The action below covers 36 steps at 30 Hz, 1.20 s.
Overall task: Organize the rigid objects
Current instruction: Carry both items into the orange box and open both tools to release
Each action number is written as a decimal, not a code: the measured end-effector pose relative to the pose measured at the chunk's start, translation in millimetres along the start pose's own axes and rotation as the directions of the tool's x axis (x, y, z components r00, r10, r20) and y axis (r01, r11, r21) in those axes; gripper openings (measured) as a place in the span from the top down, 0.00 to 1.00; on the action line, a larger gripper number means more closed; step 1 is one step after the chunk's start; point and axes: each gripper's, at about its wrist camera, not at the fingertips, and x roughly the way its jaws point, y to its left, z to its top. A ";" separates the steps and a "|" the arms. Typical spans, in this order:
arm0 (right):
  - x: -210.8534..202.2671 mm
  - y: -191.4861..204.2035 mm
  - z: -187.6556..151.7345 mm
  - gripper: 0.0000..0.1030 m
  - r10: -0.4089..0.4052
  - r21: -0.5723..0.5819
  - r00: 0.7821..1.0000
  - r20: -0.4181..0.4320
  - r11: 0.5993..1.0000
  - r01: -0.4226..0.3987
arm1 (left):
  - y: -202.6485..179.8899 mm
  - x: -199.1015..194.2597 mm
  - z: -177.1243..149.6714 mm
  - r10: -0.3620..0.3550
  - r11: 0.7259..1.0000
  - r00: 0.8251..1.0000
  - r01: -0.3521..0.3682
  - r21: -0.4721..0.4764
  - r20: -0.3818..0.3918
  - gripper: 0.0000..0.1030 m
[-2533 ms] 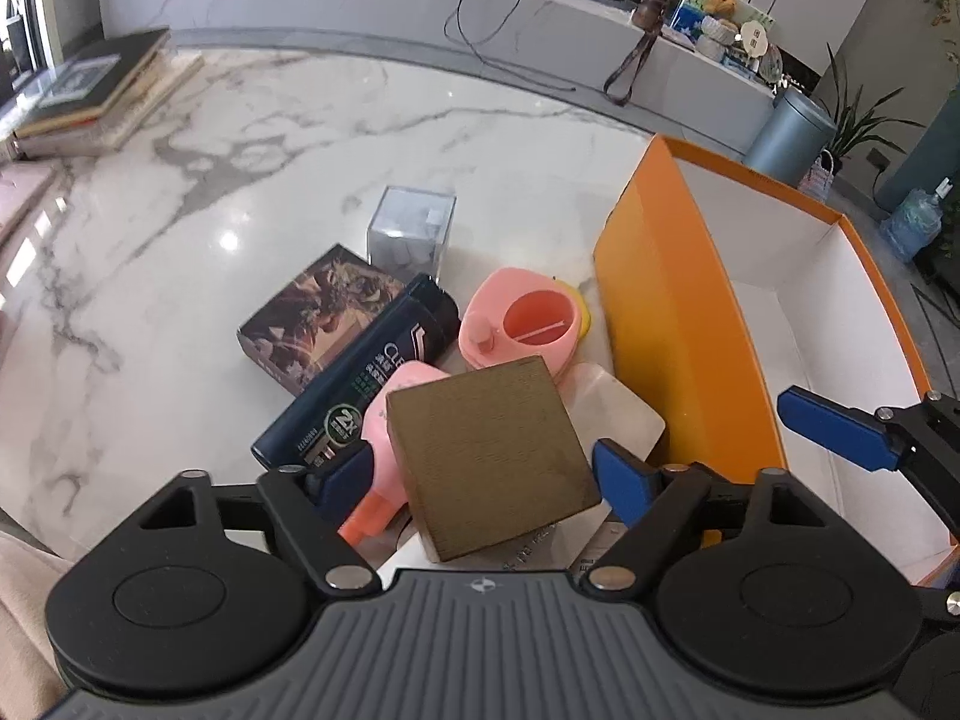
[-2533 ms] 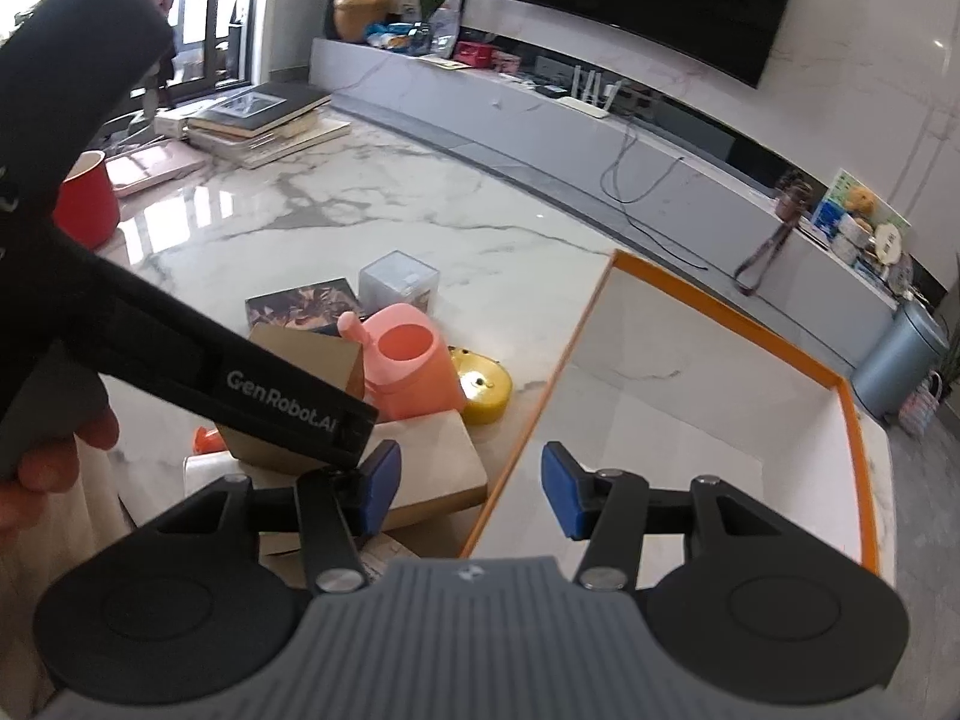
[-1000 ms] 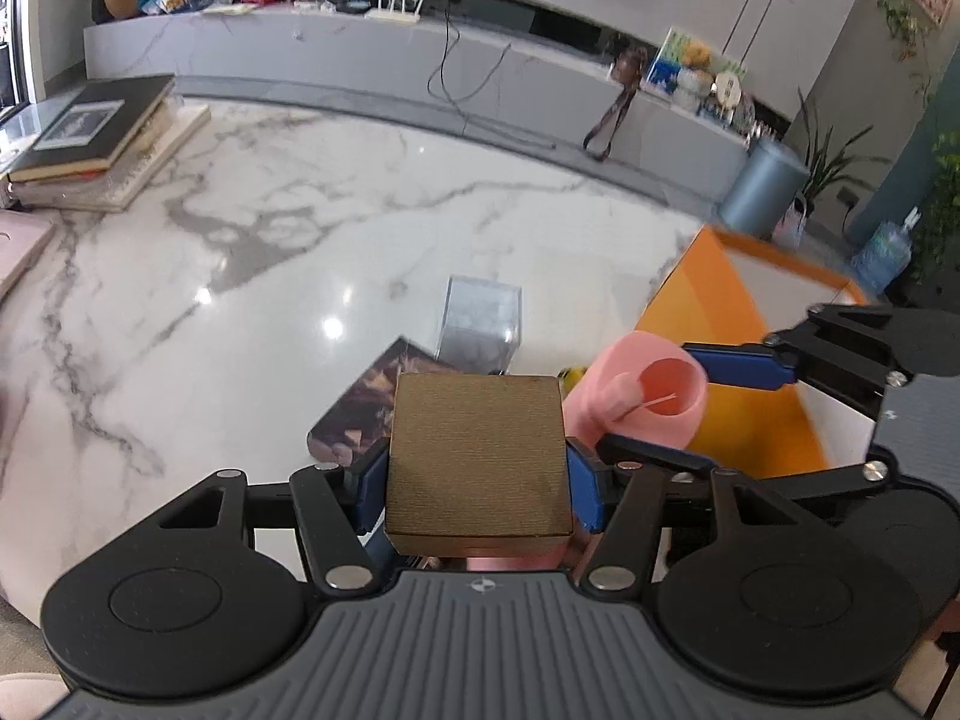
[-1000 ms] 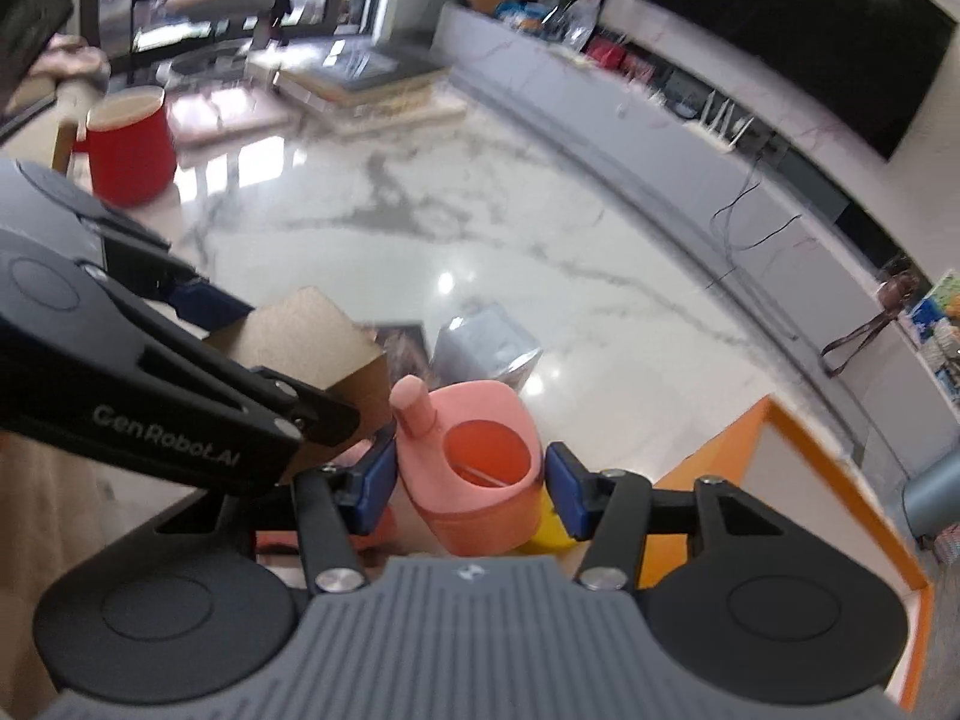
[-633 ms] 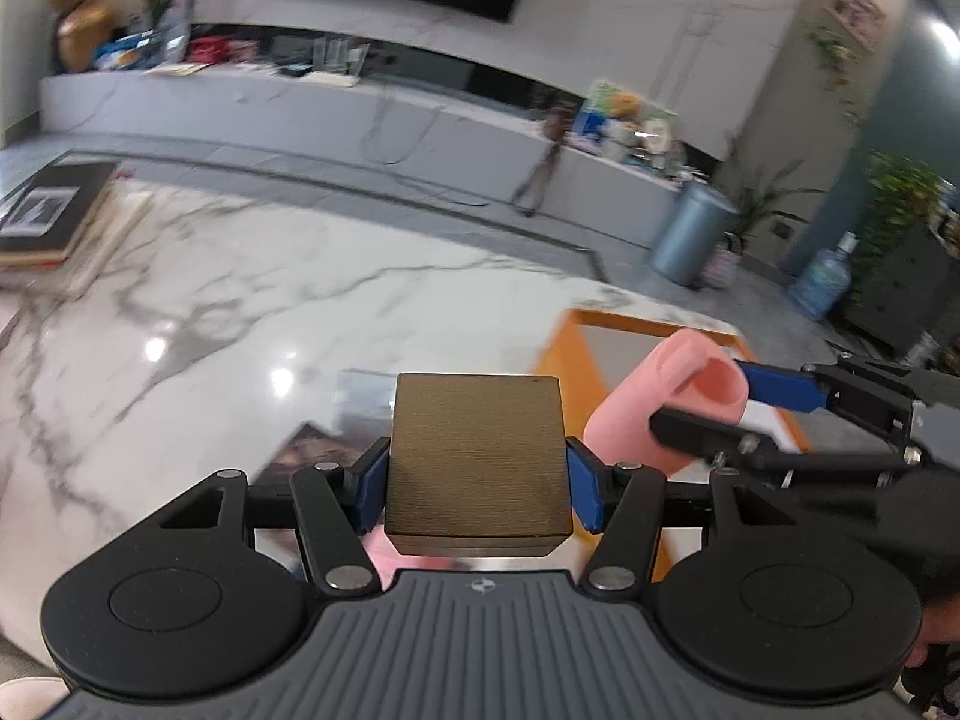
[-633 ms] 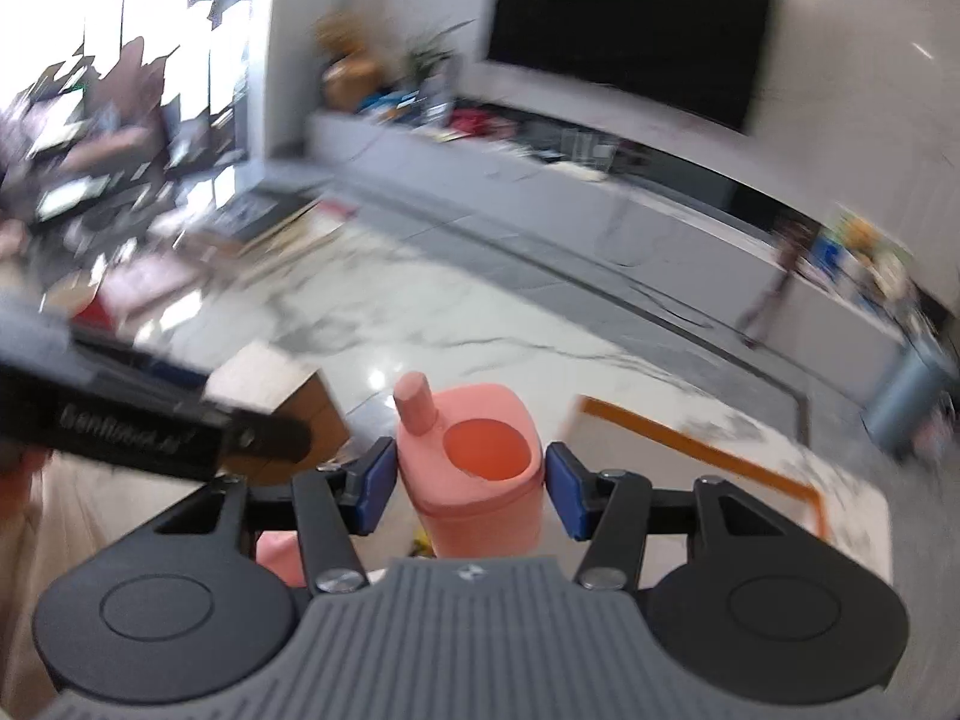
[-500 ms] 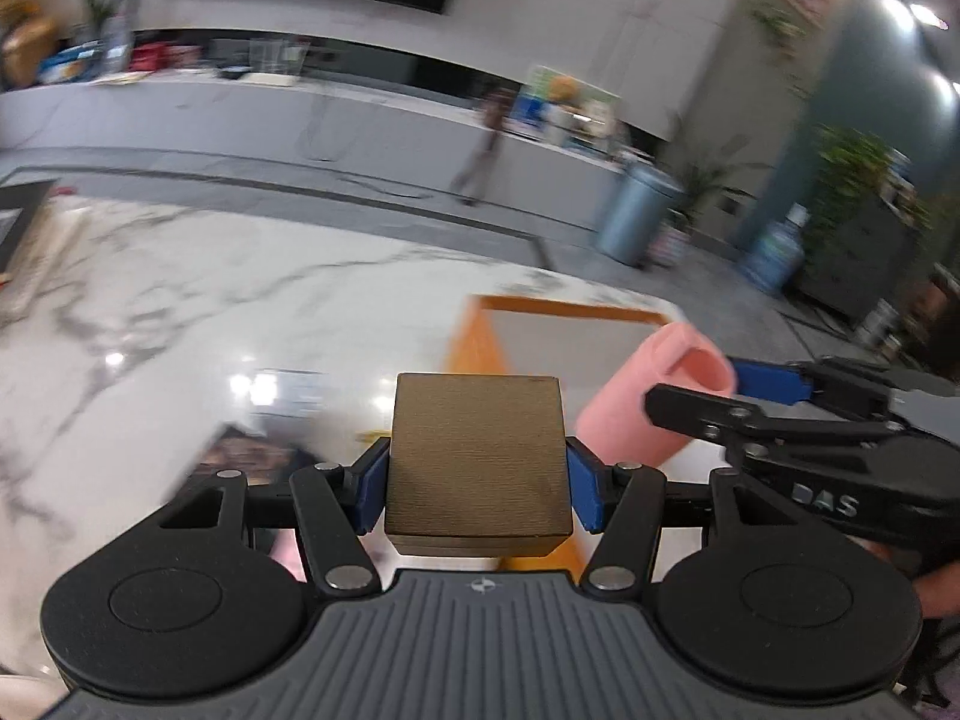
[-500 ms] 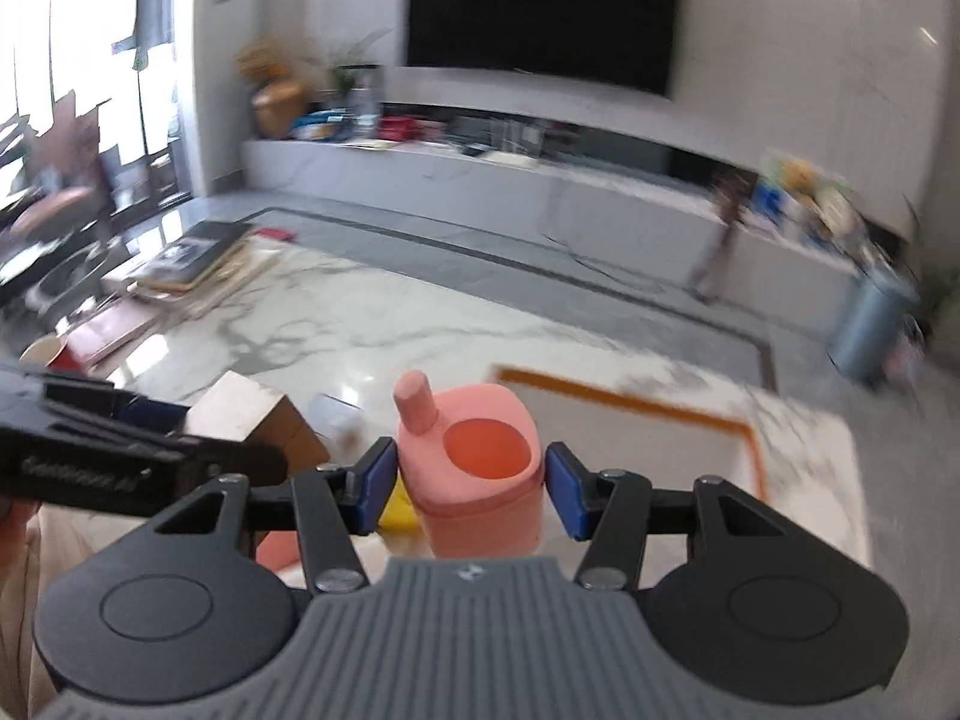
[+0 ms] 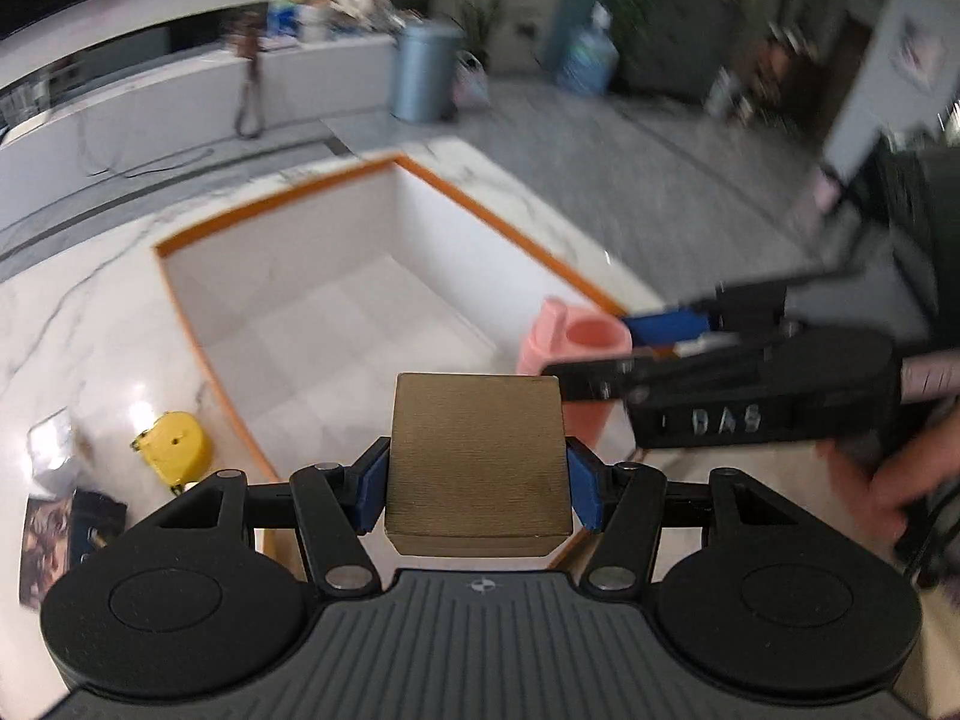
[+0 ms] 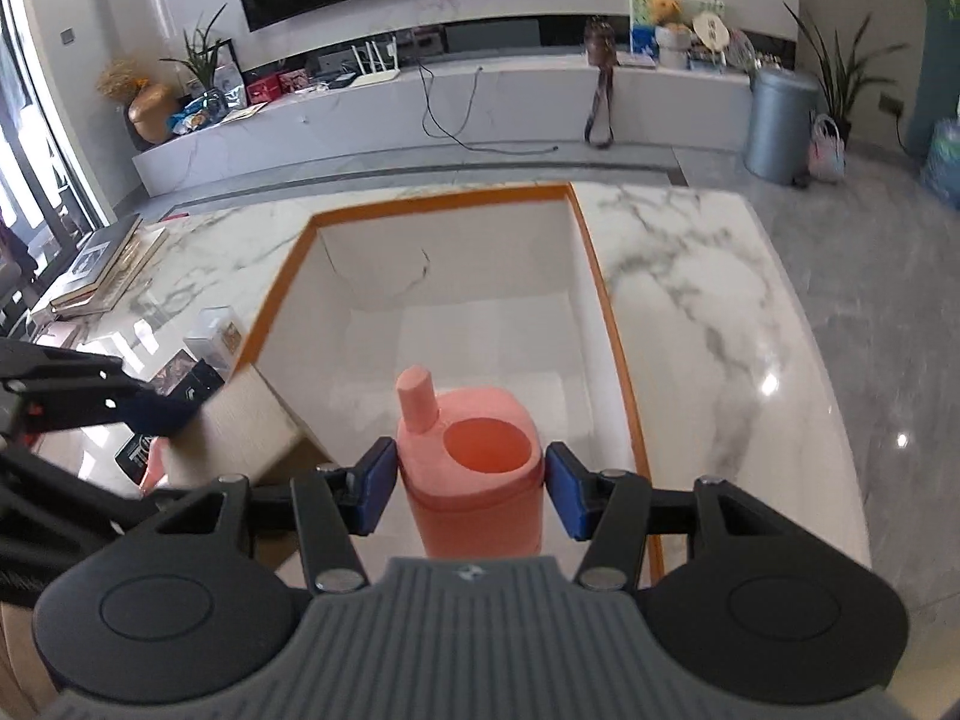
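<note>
Gripper work at mid-carry: the left gripper (image 9: 477, 483) is clamped on a brown, cloth-textured square block (image 9: 477, 456), blue pads pressed to its two side faces, held in the air above the near rim of the orange-edged white box (image 9: 282, 276) that sits on the white marble bench (image 9: 72, 324).

At the bench's left side, outside the box, lie a yellow round tape measure (image 9: 173, 447), a small clear plastic cube (image 9: 54, 450) and a dark printed carton (image 9: 42, 531), all close together by the box's left wall.

The box's interior shows only bare white floor and walls in both wrist views; nothing appears to be in it yet.

To the right, the right gripper (image 10: 471, 489) is closed on a salmon-pink plastic cup with a stubby spout (image 10: 474, 468), pads against its flanks, mouth facing up. The cup hangs over the box's near right portion, with the open cavity directly ahead and below. A hand (image 9: 888, 468) grips the right tool's body.

The deciding relation looks to be straight down and forward: both loads lie just inside the near rim, side by side, the block left of the cup, neither arm clearly closer to the floor of the box. Lowering would likely keep them apart only if that spacing holds.
</note>
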 end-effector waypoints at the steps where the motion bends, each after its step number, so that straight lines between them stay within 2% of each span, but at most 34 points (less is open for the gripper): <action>1: 2.4 -2.4 -1.9 0.47 0.006 0.010 1.000 -0.006 1.000 -0.006 | -1.4 6.0 0.0 -0.001 0.999 1.000 0.002 0.036 -0.022 0.35; 6: 17.0 -2.2 -10.6 0.47 0.051 0.022 0.998 -0.033 0.998 -0.051 | -13.5 24.8 -5.2 0.019 0.980 0.993 0.005 0.201 -0.117 0.35; 9: 23.9 1.2 -13.9 0.47 0.061 0.023 0.997 -0.055 0.998 -0.060 | -18.1 30.2 -8.4 0.014 0.965 0.983 0.034 0.259 -0.182 0.35; 15: 36.4 4.3 -17.7 0.47 0.065 0.028 0.994 -0.084 0.998 -0.062 | -15.3 36.6 -5.2 0.015 0.960 0.969 0.055 0.273 -0.248 0.35; 19: 39.6 3.7 -19.6 0.47 0.081 0.031 0.992 -0.100 0.996 -0.078 | -9.5 40.7 -2.1 0.017 0.970 0.961 0.052 0.237 -0.278 0.35; 25: 38.6 9.6 -23.6 0.49 0.073 0.002 0.993 -0.095 0.997 -0.073 | -3.5 38.7 -3.7 0.008 0.980 0.964 0.046 0.194 -0.265 0.33; 31: 41.1 12.3 -23.8 0.49 0.050 -0.018 0.994 -0.099 0.999 -0.052 | 7.4 7.0 -11.5 0.000 0.996 0.989 0.013 0.091 -0.149 0.32; 36: 40.0 13.8 -24.0 0.48 0.052 -0.023 0.993 -0.105 0.998 -0.055 | 20.2 -18.4 -18.0 0.060 0.997 0.997 -0.061 -0.041 -0.042 0.32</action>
